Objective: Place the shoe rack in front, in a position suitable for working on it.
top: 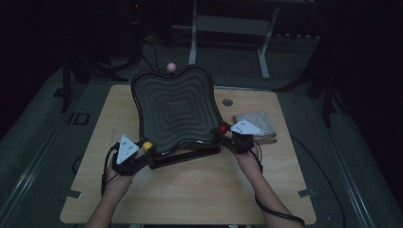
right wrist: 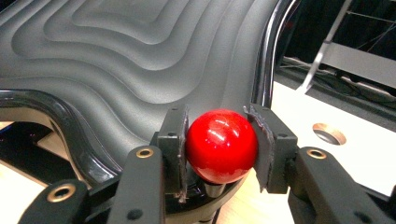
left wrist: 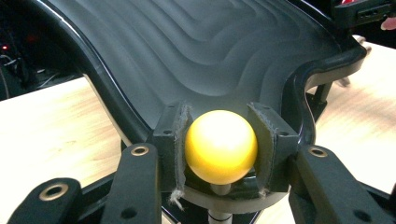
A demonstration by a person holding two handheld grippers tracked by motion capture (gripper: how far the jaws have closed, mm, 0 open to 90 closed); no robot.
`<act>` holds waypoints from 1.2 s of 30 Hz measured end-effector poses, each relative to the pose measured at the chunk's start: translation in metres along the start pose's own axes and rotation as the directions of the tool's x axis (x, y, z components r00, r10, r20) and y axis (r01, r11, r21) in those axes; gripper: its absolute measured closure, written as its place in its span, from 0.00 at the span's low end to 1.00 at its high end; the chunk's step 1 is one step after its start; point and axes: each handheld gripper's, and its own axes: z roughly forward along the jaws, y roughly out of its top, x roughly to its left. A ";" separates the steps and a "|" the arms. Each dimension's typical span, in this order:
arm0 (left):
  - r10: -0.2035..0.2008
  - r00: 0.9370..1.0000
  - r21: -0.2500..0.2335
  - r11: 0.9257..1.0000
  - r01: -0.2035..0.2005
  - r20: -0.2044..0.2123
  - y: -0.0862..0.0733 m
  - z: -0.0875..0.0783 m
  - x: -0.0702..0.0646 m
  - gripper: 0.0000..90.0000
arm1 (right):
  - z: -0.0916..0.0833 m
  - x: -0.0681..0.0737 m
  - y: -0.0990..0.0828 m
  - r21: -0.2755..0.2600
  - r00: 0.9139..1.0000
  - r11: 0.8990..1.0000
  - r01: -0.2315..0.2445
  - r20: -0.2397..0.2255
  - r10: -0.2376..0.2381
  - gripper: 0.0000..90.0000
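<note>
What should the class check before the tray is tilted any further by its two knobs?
1. Left gripper shut on the yellow knob: ok.
2. Right gripper shut on the red knob: ok.
3. Tray raised at its far edge, near edge on the stand: ok.
4. Pink knob at the far edge free: ok.
5. Bundle clear of the tray: ok.
6. Anything rolling on the tray: cannot tell.

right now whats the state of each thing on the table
left tongs: shut on the yellow ball knob
right tongs: shut on the red ball knob
black wavy ridged tray: tilted up at the far edge
pink ball knob: free at the far edge
folded cloth: flat on the wooden table
</note>
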 end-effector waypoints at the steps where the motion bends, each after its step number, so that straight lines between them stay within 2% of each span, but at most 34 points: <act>1: -0.002 1.000 0.000 1.000 0.002 0.006 0.000 -0.001 -0.002 0.65 | -0.003 0.000 -0.001 0.000 1.000 1.000 0.000 0.001 0.000 0.67; 13: 0.007 0.999 -0.015 1.000 -0.007 0.046 -0.005 -0.012 -0.021 0.65 | -0.032 0.005 -0.013 -0.004 1.000 1.000 -0.008 0.006 0.008 0.67; 29: 0.016 0.996 -0.017 1.000 -0.014 0.092 -0.010 -0.028 -0.036 0.65 | -0.062 0.017 -0.023 -0.004 0.999 0.999 -0.032 -0.004 0.032 0.67; 36: 0.022 0.992 -0.019 1.000 -0.020 0.121 -0.014 -0.039 -0.041 0.65 | -0.080 0.027 -0.030 -0.005 0.999 0.999 -0.046 -0.013 0.046 0.67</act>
